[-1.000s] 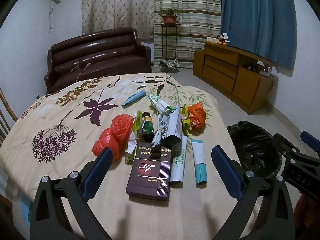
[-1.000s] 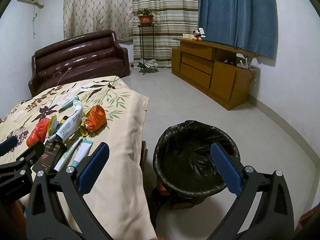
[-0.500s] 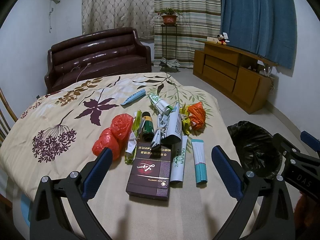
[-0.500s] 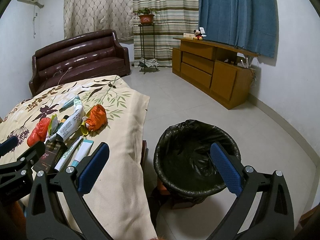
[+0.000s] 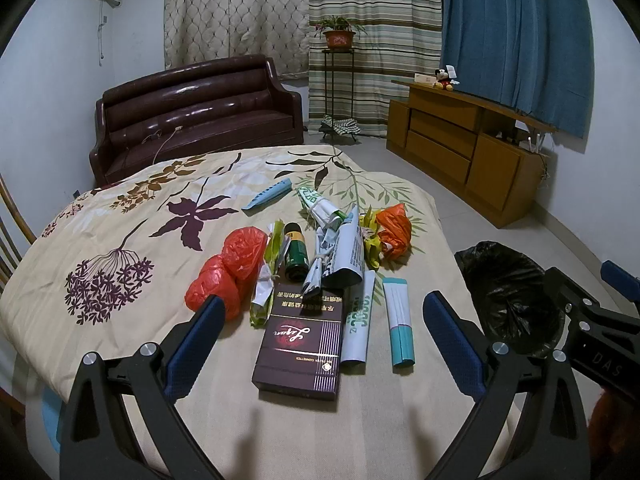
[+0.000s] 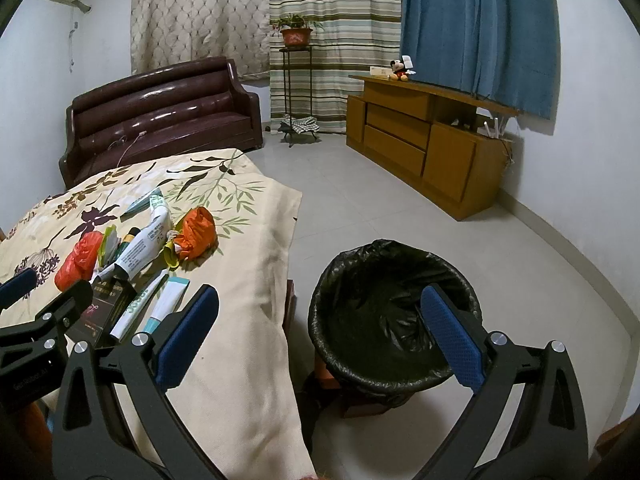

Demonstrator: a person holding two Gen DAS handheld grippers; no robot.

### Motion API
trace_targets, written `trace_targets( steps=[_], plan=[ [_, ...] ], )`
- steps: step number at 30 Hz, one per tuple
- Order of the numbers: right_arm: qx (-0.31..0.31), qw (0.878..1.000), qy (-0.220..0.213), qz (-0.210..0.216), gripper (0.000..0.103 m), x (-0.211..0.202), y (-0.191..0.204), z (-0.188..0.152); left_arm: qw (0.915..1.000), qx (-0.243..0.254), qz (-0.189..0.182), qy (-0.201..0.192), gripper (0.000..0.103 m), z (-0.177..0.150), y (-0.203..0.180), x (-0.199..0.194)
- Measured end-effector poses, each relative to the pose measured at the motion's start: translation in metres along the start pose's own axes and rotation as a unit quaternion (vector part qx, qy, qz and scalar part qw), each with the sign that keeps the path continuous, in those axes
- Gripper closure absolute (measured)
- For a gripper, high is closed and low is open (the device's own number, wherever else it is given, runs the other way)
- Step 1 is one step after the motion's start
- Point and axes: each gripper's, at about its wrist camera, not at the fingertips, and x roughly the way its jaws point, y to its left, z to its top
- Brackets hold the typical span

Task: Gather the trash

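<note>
A big tabletop (image 5: 120, 240) with a flowery cream cloth fills the left wrist view. The right wrist view shows only its right side, and much more of the gray floor (image 6: 380, 200). A brown sofa (image 5: 196, 108) sits at 11 o'clock in both views, and a wooden cabinet (image 6: 424, 136) sits at 2 o'clock.

The trash bin (image 6: 394, 312) with a black bag stands on the floor just beside the tabletop. The right wrist view looks down into it at 5 o'clock. The left wrist view shows only part of it, at 3 o'clock.

The trash lies in a pile in the middle of the left wrist view. The right wrist view shows the same pile small, at 9 o'clock. The dark red box (image 5: 302, 344) lies nearest, at 6 o'clock in the pile. Red plastic bags (image 5: 228, 268) lie at 9 o'clock. An orange bag (image 5: 394, 228) lies at 2 o'clock. A rolled paper (image 5: 346, 252) lies in the middle, touching the box. A white tube (image 5: 358, 320) and a teal and white tube (image 5: 398, 320) lie just right of the box. A green bottle (image 5: 296, 250) lies behind the box. A small blue tube (image 5: 266, 195) lies apart at 12 o'clock.

The left gripper (image 5: 320, 344) hangs over the box with its fingers wide apart, holding nothing. The right gripper (image 6: 320, 336) hangs between the tabletop edge and the bin, its fingers wide apart and holding nothing too.
</note>
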Motion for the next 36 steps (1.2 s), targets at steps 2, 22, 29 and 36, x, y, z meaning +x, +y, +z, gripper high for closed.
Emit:
trace_targets(
  steps=[2,22,29,36],
  plan=[
    [0.001,1.0,0.0,0.0,0.004,0.001,0.0,0.0,1.0,0.0,0.0,0.0,0.007,0.0,0.0,0.0],
    [-0.018,1.0,0.017,-0.002,0.018,0.013,0.017,-0.015,0.9996,-0.009,0.016,0.02,0.007,-0.009,0.022,0.01],
    [-0.029,0.999,0.031,-0.005,0.024,0.022,0.024,-0.017,0.999,-0.014,0.029,0.03,0.015,-0.014,0.04,0.016],
    [-0.038,0.999,0.037,-0.002,0.025,0.026,0.033,-0.016,0.9977,-0.029,0.039,0.049,0.026,-0.014,0.063,0.029]
  ],
)
